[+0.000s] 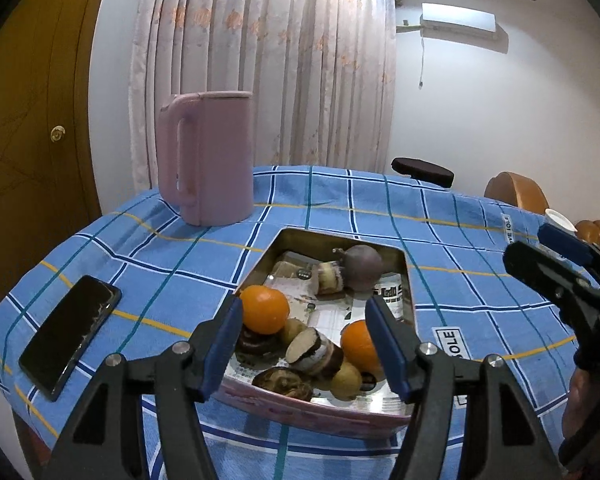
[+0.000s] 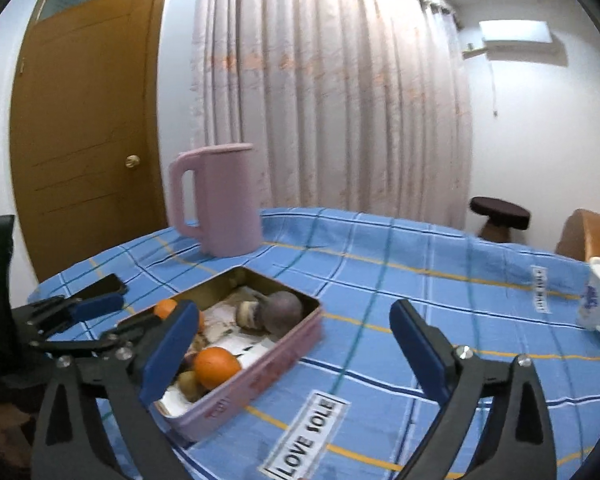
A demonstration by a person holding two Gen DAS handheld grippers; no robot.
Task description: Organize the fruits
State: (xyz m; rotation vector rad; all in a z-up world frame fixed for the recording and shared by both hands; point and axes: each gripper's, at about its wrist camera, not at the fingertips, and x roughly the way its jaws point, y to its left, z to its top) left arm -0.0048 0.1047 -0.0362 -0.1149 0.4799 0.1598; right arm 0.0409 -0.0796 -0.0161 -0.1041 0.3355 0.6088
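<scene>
A pink metal tin (image 1: 300,412) (image 2: 260,372) sits on the blue checked tablecloth. It holds two oranges (image 1: 265,309) (image 1: 358,346) (image 2: 216,366), a purple round fruit (image 1: 363,267) (image 2: 283,311), small yellowish fruits (image 1: 346,380) and several cake pieces (image 1: 314,350). My left gripper (image 1: 302,346) is open and empty, hovering over the tin's near end; it also shows in the right wrist view (image 2: 112,316). My right gripper (image 2: 292,354) is open and empty above the cloth to the right of the tin; it also shows in the left wrist view (image 1: 540,252).
A pink jug (image 1: 208,160) (image 2: 218,200) stands behind the tin. A black phone (image 1: 70,334) lies at the left. A white mug (image 2: 598,300) stands at the right edge. A dark stool (image 2: 500,216) and a wooden chair back (image 2: 588,236) are beyond the table.
</scene>
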